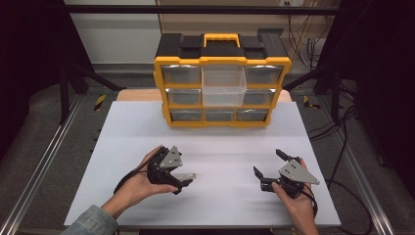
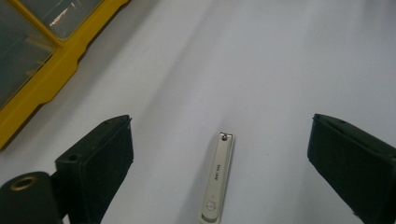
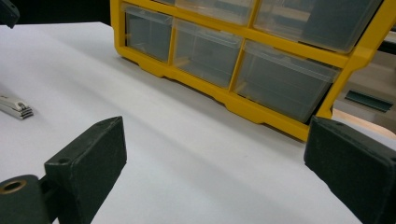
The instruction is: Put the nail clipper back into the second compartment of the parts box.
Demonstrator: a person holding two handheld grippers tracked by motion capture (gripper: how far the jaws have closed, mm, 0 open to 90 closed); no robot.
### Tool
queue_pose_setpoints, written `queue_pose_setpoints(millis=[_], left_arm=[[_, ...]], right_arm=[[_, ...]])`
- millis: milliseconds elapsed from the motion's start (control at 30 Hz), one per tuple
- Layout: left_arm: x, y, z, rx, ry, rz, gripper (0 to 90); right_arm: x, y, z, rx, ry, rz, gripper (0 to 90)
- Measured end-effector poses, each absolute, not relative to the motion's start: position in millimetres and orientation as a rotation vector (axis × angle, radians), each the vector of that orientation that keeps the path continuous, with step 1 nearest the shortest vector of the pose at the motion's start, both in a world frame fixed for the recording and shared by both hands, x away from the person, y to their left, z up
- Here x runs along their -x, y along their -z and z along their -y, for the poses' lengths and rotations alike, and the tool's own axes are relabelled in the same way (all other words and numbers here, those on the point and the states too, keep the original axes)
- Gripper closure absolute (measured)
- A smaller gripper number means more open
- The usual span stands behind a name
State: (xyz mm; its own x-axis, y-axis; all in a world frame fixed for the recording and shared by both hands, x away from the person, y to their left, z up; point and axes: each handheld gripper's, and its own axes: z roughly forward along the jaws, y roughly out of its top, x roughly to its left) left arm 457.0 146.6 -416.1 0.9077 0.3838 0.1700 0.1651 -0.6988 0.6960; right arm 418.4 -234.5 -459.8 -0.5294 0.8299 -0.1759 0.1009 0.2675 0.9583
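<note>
The left gripper (image 2: pixel 219 154) is hovering unclenched around a slim, flat, silver metal nail clipper (image 2: pixel 217 179) lying on the white table (image 1: pixel 220 147); light, stiff, slippery, best pinched across its narrow sides. The right gripper (image 3: pixel 215 163) is waiting, jaws apart, empty.

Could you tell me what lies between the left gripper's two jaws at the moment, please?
A nail clipper lies flat on the white table between the open jaws of the left gripper, touching neither; the left gripper view shows it.
</note>
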Motion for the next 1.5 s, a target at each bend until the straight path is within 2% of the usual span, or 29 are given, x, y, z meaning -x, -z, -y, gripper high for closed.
queue_pose_setpoints(millis=[267,500,800,967,1500], left_arm=[[-461,416,-140,-2.355,-0.361,-0.368,24.7],[-462,419,-132,-2.376,-0.340,-0.369,32.9],[-464,428,-125,-2.446,-0.313,-0.352,49.9],[-468,436,-124,-2.471,-0.288,-0.393,55.8],[-479,453,-128,-2.510,-0.226,-0.439,64.0]], right_arm=[[-418,460,234,-0.846,-1.322,-1.837,6.2],[-418,461,234,-0.848,-1.325,-1.840,6.3],[-418,461,234,-0.847,-1.322,-1.841,6.3],[-418,462,233,-0.848,-1.315,-1.843,6.4],[-418,462,233,-0.843,-1.307,-1.850,6.4]])
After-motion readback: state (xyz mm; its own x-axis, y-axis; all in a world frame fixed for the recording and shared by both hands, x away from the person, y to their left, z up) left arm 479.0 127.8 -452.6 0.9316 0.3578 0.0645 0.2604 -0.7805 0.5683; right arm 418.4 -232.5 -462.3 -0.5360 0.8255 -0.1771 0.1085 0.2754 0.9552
